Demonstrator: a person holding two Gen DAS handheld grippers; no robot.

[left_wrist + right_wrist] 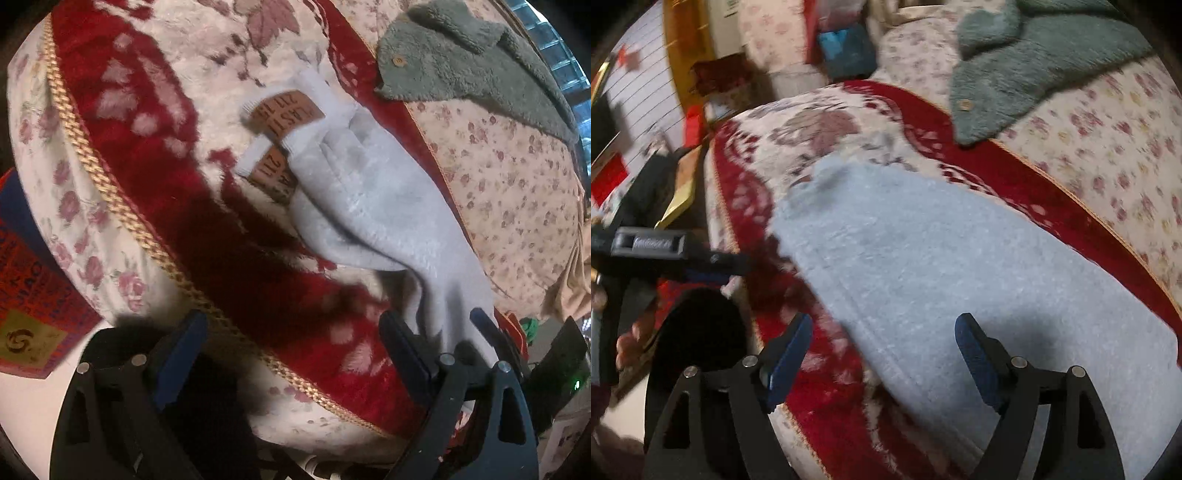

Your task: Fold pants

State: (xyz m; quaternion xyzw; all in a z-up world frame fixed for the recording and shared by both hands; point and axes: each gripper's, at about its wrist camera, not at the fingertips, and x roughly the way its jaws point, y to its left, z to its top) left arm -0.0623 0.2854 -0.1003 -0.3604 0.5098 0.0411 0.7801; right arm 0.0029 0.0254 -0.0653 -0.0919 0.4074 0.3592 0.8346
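The light grey-blue pants (369, 206) lie on a red and cream floral cushion cover (147, 155), with brown leather labels (284, 114) at the cuffs. My left gripper (291, 332) is open above the cushion's front edge, its right finger (402, 347) beside the near end of the pants. In the right wrist view the pants (942, 266) spread flat and wide. My right gripper (882, 332) is open just above their near edge. The left gripper (701, 258) shows at the left of that view.
A green fleece garment (461, 59) with a button lies at the back right, also in the right wrist view (1034, 62). A gold braid trim (110, 206) edges the cushion. A red printed box (26, 288) stands at the left. A blue box (846, 48) sits at the back.
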